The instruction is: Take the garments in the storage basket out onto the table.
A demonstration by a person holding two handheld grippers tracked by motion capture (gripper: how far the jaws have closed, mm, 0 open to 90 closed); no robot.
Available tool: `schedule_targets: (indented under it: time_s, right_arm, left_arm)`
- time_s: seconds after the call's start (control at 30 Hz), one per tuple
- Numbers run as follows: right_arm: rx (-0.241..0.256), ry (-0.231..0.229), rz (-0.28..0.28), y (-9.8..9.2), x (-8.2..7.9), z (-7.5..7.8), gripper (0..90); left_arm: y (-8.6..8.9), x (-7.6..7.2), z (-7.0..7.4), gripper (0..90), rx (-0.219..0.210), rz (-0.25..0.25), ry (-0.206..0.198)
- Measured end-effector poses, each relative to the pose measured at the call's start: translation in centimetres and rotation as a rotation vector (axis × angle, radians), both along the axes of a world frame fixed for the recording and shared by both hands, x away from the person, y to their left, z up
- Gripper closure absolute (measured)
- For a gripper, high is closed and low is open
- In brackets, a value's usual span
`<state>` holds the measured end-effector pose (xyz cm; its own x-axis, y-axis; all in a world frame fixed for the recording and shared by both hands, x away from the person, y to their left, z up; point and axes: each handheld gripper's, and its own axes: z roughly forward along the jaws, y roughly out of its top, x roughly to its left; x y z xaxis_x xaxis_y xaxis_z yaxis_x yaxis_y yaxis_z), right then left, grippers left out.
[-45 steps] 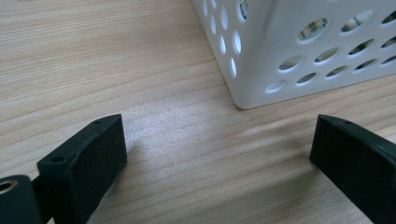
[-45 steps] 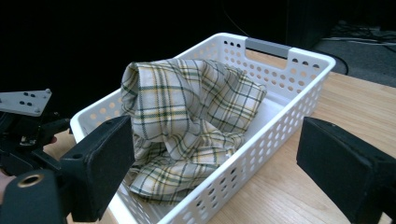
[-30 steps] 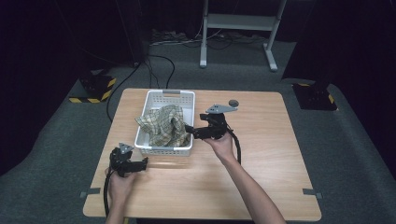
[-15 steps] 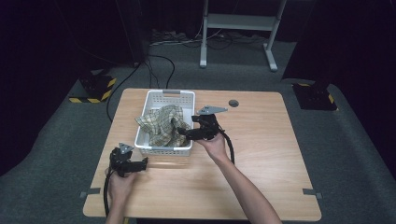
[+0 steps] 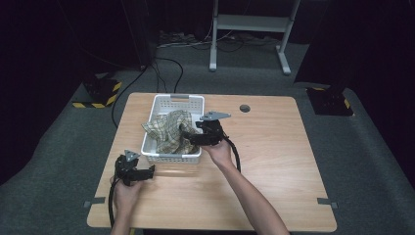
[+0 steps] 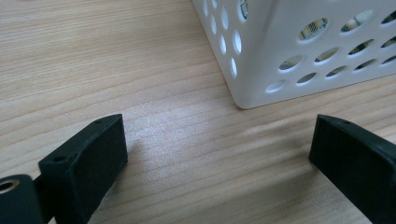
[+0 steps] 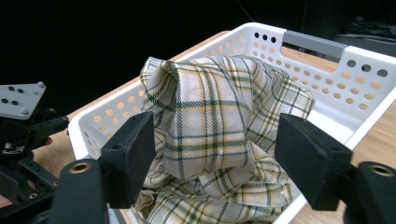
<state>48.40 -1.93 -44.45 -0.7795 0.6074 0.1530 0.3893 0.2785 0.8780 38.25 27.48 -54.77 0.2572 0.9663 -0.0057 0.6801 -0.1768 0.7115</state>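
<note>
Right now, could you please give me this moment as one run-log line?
right gripper: open, jaws either side of cloth | cloth: in basket | left gripper: open, on table by basket corner

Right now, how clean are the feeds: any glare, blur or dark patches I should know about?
High view: table evenly lit, surroundings nearly black. Left gripper view: pale sheen on the wood between the open jaws, which look soft; the basket corner is sharp. Right gripper view: plaid cloth is crisp, the near jaws slightly blurred, background black.
</note>
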Motion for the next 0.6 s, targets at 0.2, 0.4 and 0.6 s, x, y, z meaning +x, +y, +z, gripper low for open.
schedule_targets:
  time_s: [0.2, 0.4, 0.6]
  right_arm:
    - [-0.007, -0.005, 0.005, 0.5, 0.12, -0.12, 40.5]
    - [-0.003, -0.003, 0.005, 0.75, 0.35, -0.38, 59.6]
    - [0.018, 0.036, 0.011, 0.7, 0.81, -0.47, 79.8]
  left_arm:
    - [0.02, -0.01, 0.0, 4.9, 0.0, 0.001, -0.002]
    - [0.03, -0.02, 0.0, 5.0, 0.0, 0.002, -0.002]
    - [0.02, -0.03, 0.0, 5.0, 0.0, 0.002, -0.002]
